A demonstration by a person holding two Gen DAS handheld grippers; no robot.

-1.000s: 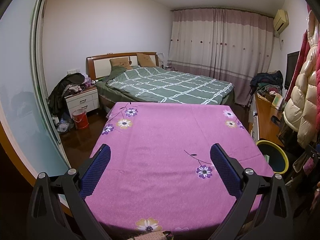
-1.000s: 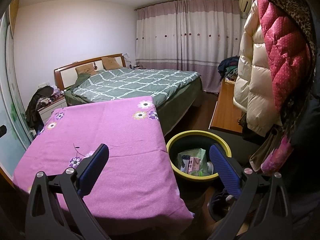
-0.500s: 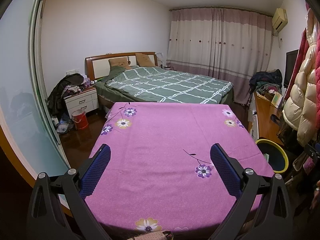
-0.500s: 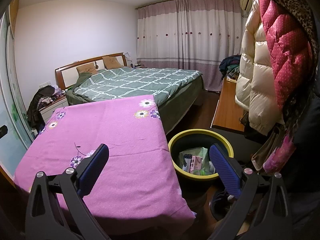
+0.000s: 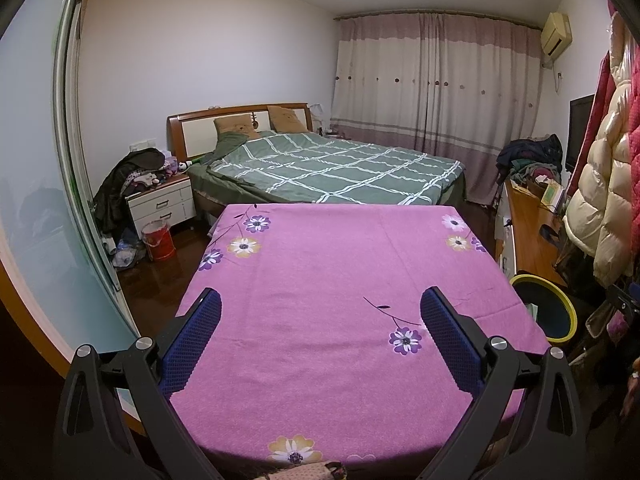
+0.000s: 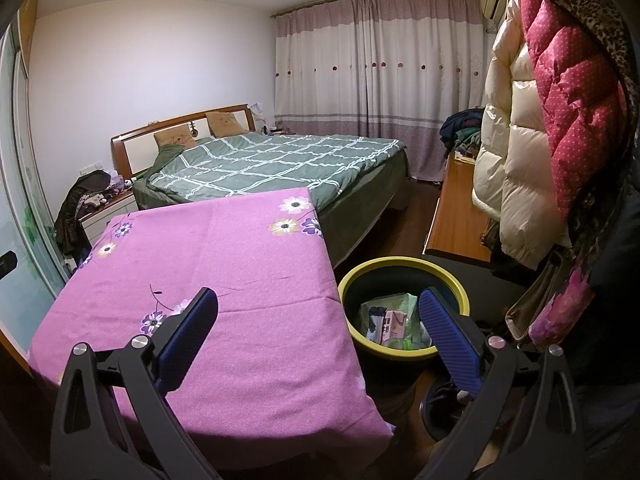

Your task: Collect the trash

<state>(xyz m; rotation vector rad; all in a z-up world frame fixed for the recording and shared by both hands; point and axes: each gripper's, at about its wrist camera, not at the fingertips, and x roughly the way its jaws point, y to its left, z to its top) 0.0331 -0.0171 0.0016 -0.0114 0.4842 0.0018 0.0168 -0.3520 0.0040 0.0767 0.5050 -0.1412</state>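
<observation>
left gripper is held above the counter, which is draped in a purple flowered cloth; its jaws are spread wide and nothing is held between the blue pads. right gripper is likewise spread wide and empty, positioned over the counter's right edge, one finger seen against the cloth and the other against the bin. the bin — dark, with a yellow rim — stands on the floor just beside the counter's right side, and trash is seen lying inside it: a pale green bag, a pink carton and other small packaging. no loose trash is seen on the cloth in either view; the near edge of the counter is partly hidden by the gripper frames, so that strip cannot be checked. a red bucket and some bags are noted on the floor by the nightstand, well apart from the counter. judged from this, the counter looks cleared and the task is at or near its end — a search step is in hand. the next move would call for a scan of floor and furniture for any remaining piece, then a wide-open approach over it.
</observation>
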